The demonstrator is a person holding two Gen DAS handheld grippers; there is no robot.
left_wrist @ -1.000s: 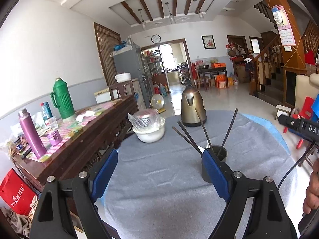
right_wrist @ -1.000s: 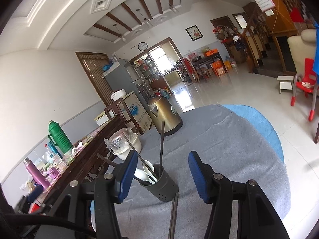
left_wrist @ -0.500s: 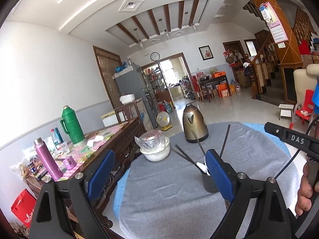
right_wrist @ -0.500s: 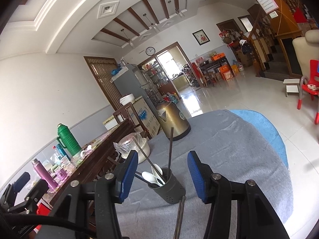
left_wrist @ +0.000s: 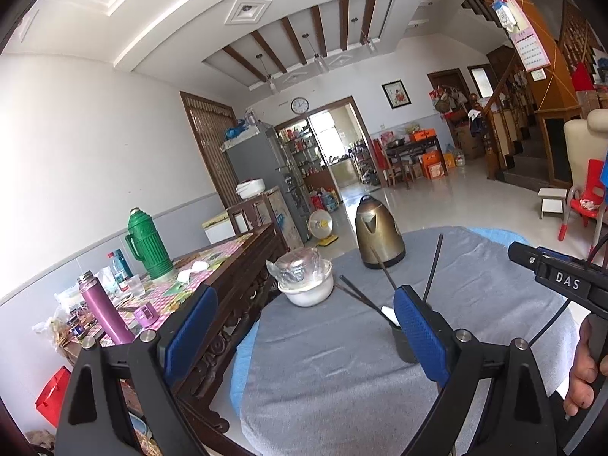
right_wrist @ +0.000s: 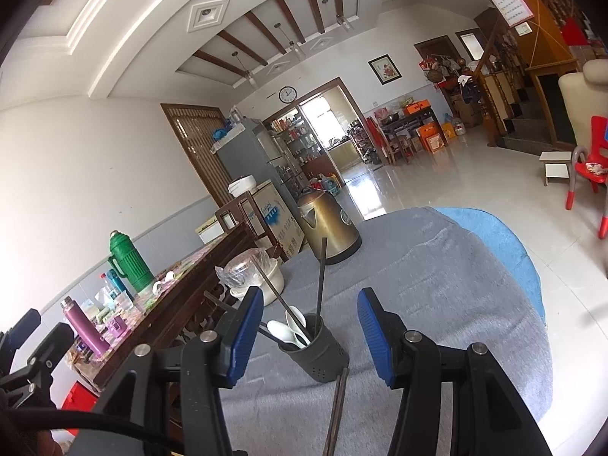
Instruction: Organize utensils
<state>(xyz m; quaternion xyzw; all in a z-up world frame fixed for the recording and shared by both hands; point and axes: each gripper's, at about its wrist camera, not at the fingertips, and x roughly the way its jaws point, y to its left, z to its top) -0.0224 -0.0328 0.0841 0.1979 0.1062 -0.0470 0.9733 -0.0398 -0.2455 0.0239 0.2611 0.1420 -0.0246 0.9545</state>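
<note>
A dark utensil holder (right_wrist: 318,353) stands on the grey tablecloth (right_wrist: 437,296). It holds several dark chopsticks (right_wrist: 321,277) and white spoons (right_wrist: 285,330). A loose pair of chopsticks (right_wrist: 337,410) lies on the cloth just in front of it. My right gripper (right_wrist: 309,332) is open and empty, raised, with the holder between its jaws in the view. My left gripper (left_wrist: 304,326) is open and empty, raised over the table's near left side. The holder (left_wrist: 402,344) is partly hidden behind the left gripper's right finger (left_wrist: 418,332).
A brass kettle (right_wrist: 328,228) stands at the table's far side. A white bowl covered with plastic wrap (right_wrist: 254,277) sits left of the holder. A dark wooden sideboard (left_wrist: 228,288) with a green thermos (left_wrist: 146,245) and a purple flask (left_wrist: 102,313) runs along the left.
Both grippers have risen and pulled back from the table, so the holder looks smaller and lower. Both stay open and empty.
</note>
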